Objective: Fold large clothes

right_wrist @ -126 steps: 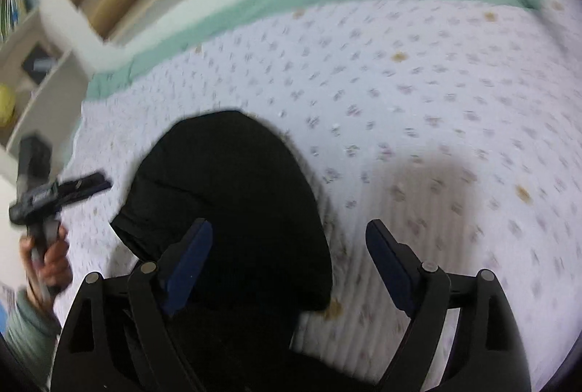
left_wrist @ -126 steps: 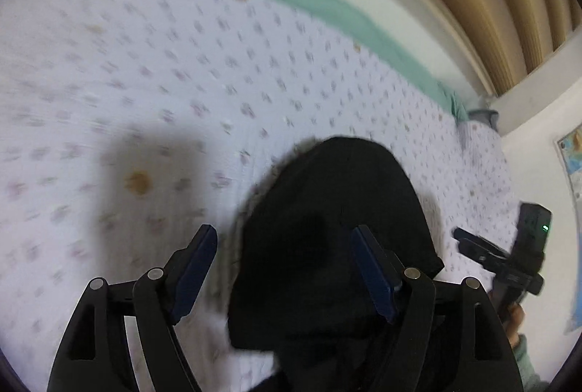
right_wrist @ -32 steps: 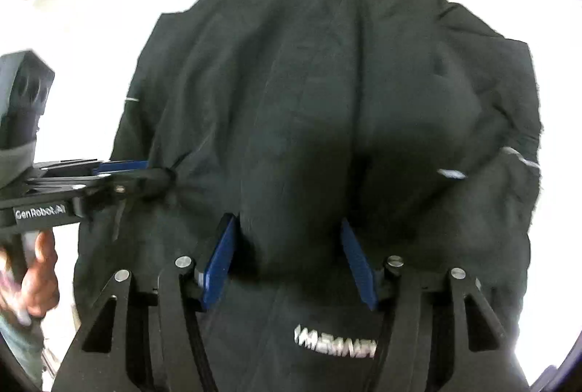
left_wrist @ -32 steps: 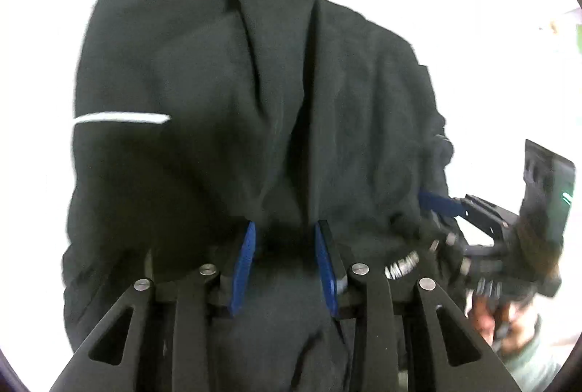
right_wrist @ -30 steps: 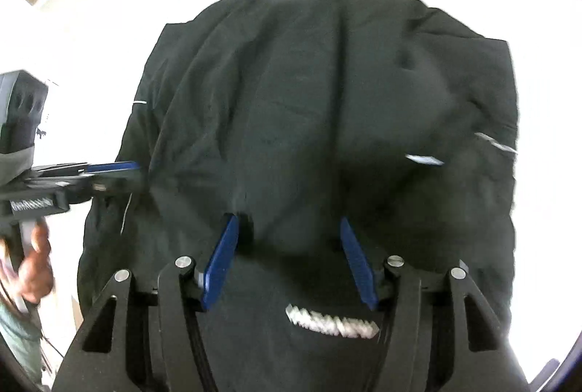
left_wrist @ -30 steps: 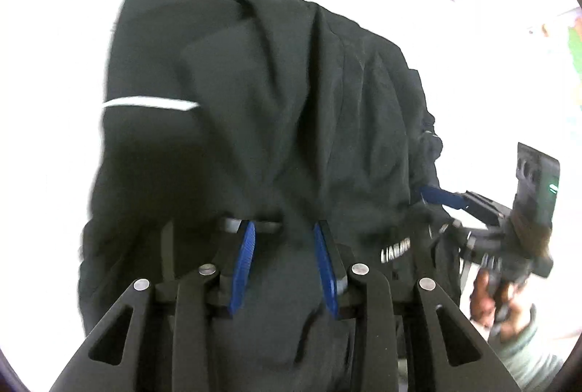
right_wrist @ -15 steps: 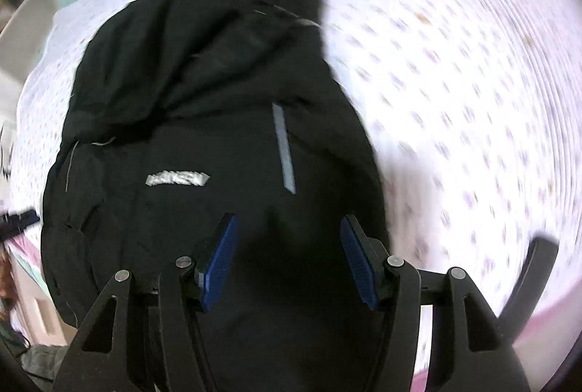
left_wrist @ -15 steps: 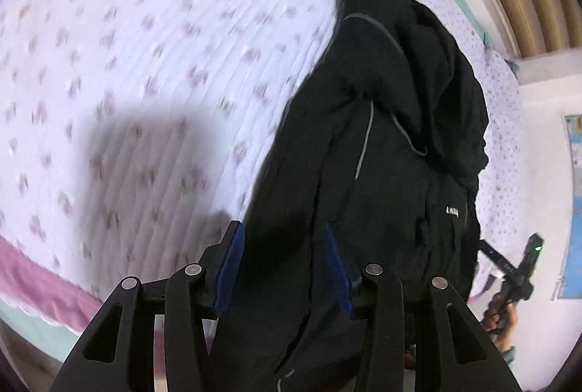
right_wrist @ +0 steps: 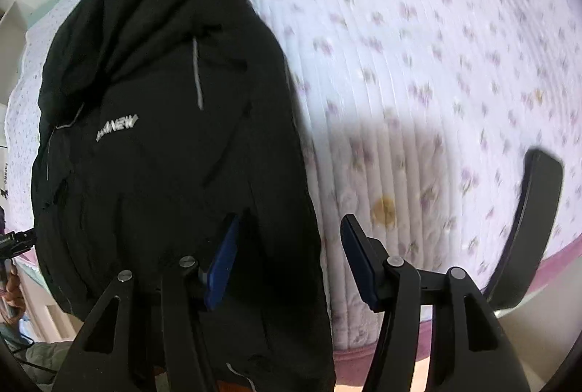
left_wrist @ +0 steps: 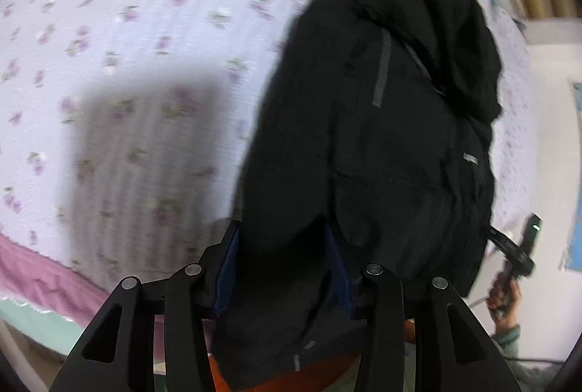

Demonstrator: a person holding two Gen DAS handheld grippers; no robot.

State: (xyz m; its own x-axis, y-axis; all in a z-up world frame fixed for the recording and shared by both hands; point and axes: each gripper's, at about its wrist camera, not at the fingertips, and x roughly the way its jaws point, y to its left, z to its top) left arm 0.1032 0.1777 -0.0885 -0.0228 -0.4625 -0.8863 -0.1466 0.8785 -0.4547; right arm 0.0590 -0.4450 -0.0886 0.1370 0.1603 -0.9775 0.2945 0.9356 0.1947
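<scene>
On the floral quilted bed (left_wrist: 152,39), a black jacket (left_wrist: 382,144) is seen lying lengthwise, its hem hanging over the near edge. At the left, the left hand-held gripper (left_wrist: 282,264) is closed part-way on the hem, with cloth bunched between the blue pads. At the right, the right hand-held gripper (right_wrist: 287,261) is held wider; fabric lies against its left pad only, so a firm grip cannot be confirmed. For a clean fold, both hem corners should probably be pinched evenly and the cloth drawn taut before it is carried over.
</scene>
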